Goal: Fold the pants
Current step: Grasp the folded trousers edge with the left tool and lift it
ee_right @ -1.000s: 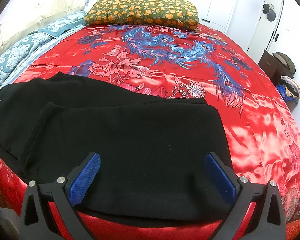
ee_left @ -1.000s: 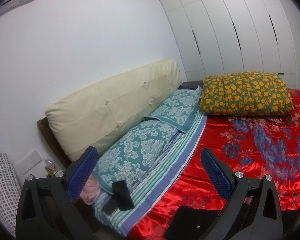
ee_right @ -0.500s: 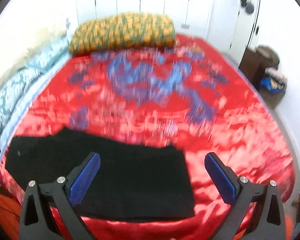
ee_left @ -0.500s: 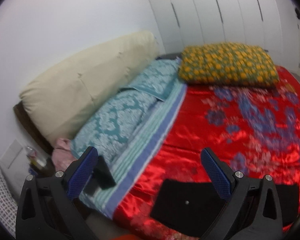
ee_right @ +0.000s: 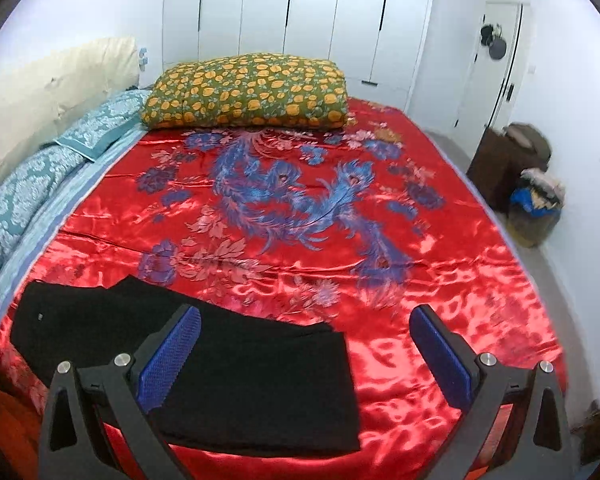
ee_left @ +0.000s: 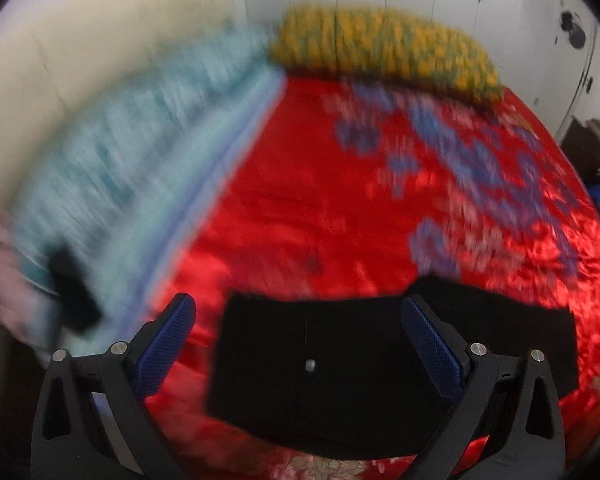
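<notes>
The folded black fabric pants (ee_right: 228,364) lie flat near the front edge of the red satin bedspread with blue feather embroidery (ee_right: 300,216). The left claw (ee_left: 300,356) and the right claw (ee_right: 306,356) both hang above it, jaws spread wide and empty.

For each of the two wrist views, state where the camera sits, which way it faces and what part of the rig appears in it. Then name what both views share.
Left wrist: behind the open left gripper, facing across the bed at the black pants; blurred.
Right wrist: behind the open right gripper, facing the red bedspread towards the wardrobe; sharp.
Shared: pants, bedspread, yellow-flowered quilt, teal pillows.
</notes>
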A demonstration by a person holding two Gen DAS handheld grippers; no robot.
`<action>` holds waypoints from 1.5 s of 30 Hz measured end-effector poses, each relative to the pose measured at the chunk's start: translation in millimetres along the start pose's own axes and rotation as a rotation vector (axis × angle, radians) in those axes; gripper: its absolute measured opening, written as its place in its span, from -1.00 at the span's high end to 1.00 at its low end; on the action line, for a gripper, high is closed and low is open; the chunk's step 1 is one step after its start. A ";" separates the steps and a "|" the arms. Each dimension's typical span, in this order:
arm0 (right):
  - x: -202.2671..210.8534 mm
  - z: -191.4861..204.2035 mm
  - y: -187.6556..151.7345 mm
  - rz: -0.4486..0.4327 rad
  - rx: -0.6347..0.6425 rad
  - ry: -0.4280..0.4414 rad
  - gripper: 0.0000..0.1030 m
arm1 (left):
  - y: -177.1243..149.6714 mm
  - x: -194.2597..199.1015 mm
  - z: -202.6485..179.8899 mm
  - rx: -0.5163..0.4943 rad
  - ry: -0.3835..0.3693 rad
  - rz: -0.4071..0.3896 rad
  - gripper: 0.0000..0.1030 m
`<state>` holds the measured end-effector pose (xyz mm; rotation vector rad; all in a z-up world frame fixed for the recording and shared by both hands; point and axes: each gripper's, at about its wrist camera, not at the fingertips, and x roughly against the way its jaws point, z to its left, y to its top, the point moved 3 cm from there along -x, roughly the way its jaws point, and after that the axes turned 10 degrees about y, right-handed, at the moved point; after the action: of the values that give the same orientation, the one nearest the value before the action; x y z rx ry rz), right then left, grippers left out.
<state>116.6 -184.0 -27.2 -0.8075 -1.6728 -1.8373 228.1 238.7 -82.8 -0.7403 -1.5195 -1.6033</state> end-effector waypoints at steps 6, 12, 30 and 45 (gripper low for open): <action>-41.7 13.1 -42.8 0.107 0.013 0.077 -1.00 | -39.5 -132.2 74.2 0.275 -0.143 0.211 -0.97; -95.1 20.6 -86.5 0.246 0.021 0.100 -1.00 | -65.5 -169.5 65.6 0.273 -0.339 0.260 -0.99; -114.6 -7.3 -118.2 0.283 0.001 0.070 -1.00 | -61.6 -138.0 51.1 0.205 -0.343 0.282 0.52; -89.3 -67.0 -102.0 0.163 -0.139 0.089 -1.00 | -36.9 67.0 -151.3 0.086 -0.754 0.202 0.57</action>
<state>98.4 -241.8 -165.8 -0.8787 -1.3951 -1.8619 177.8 78.1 -62.7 -1.5069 -1.9269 -1.1422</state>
